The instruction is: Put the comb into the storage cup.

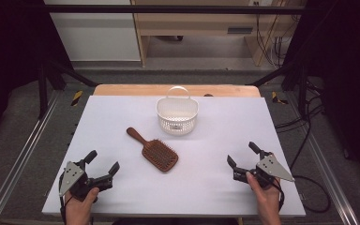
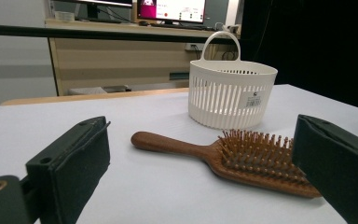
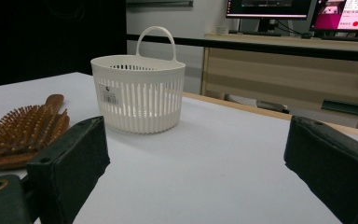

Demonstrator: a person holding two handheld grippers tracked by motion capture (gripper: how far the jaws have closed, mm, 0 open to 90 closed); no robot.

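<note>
A: While both grippers rest near the front edge of the table [image 1: 122, 112], what lies between them?

B: A brush [image 1: 153, 151], brown wood, paddle-shaped, bristles up, handle pointing toward the far left. It lies flat near the table's middle, well apart from either gripper.

A: Container?

B: A basket [image 1: 177, 115], white plastic, slotted wall, loop handle upright at the back. It stands just beyond the brush, not touching. From the high view the inside looks empty.

A: Any writing?

B: A small white label on the basket wall; print too small to read.

A: Gripper states?

B: Left gripper [image 1: 102, 163]: jaws apart, nothing between them. Right gripper [image 1: 242, 155]: jaws apart, likewise holding nothing.
</note>
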